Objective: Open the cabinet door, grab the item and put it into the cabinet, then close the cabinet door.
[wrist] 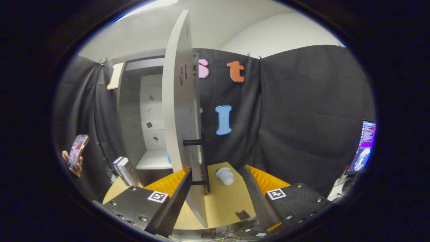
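Observation:
The pale grey cabinet door [181, 127] stands swung wide open, edge-on toward me, with a black handle [193, 142] sticking out of its right face. Behind it the cabinet [134, 111] shows a white shelf [154, 160] and a speckled back wall. The item, a small whitish soft lump [225, 175], lies on the wooden table [228, 201] to the right of the door. My gripper [216, 169] is open. The door's lower edge passes between the fingers, close to the left finger [174, 196]. The item sits just ahead of the fingertips, nearer the right finger [255, 191].
Two books [122, 169] lean against the cabinet's left side. A hand holds a phone [77, 151] further left. A lit monitor [364, 148] stands off to the right. A small dark patch [242, 214] lies on the table near its front edge.

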Demonstrator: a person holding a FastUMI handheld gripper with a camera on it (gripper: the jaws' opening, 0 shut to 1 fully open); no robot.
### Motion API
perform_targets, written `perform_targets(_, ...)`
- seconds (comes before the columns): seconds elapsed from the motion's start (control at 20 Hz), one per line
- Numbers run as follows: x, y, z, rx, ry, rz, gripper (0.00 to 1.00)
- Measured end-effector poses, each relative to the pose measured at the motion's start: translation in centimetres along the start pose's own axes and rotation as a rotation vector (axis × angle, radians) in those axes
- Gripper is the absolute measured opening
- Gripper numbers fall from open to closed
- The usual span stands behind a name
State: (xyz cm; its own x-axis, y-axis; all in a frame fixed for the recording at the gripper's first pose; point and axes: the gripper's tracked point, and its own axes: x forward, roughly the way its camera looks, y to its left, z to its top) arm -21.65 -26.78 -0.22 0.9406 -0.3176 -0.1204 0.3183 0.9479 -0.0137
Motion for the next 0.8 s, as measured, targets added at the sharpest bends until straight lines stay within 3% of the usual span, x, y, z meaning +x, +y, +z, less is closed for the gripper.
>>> perform_targets(0.35,1.7,7.7,-0.8,0.022,0.034,0.224,0.92)
perform_targets(0.8,5.5,12.8,-1.7,-0.013,0.085,0.398,0.92)
